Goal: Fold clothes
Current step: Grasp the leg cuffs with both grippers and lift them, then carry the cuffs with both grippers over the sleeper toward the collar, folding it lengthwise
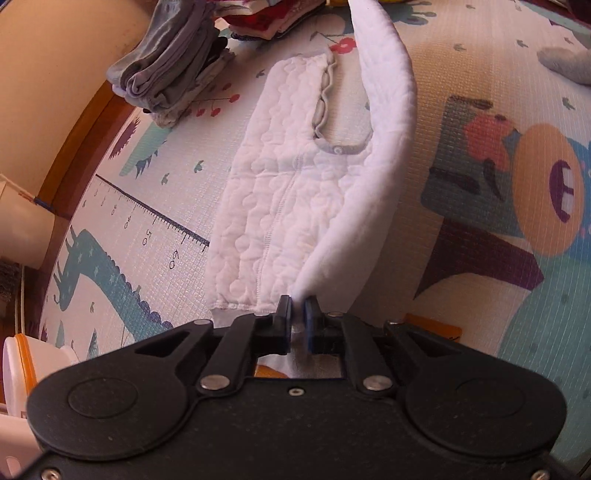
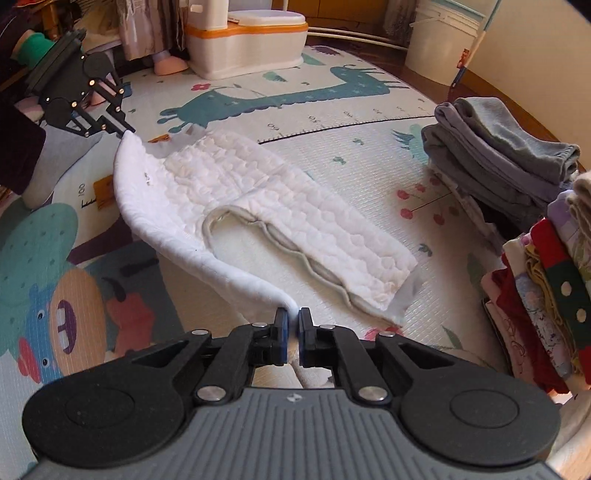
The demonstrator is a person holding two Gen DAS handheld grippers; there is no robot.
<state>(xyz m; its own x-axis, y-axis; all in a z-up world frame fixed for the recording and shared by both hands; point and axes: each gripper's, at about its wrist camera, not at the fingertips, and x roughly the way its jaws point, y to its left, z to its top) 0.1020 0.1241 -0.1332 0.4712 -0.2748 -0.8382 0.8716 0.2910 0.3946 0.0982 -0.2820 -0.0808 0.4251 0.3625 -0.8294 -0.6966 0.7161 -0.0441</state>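
Left wrist view, left to right. Far left: grey pile (image 1: 173, 70) of folded clothes on the mat (image 1: 461, 295), a mixed coloured stack (image 1: 258, 22) just behind it. A printed ruler crosses the mat near left.

Centre: white garment (image 1: 280, 206), quilted, lying flat on the mat. Its right edge is lifted and curves up and away toward the far side. My left gripper (image 1: 298, 321) is pinched narrow on the near end of that raised edge; cloth shows between the pads.

Right wrist view, left to right. Far left: left gripper (image 2: 127, 131) clamped on the garment's far corner. The garment (image 2: 295, 206) runs diagonally from there across the mat (image 2: 369, 155), grey-trimmed opening facing me. The lifted edge sags between the two grippers. My right gripper (image 2: 293, 325), near centre, is nearly closed with that edge's other end between its fingers. Far right: grey pile (image 2: 498, 158), then coloured stack (image 2: 546, 295), both apart from the garment.
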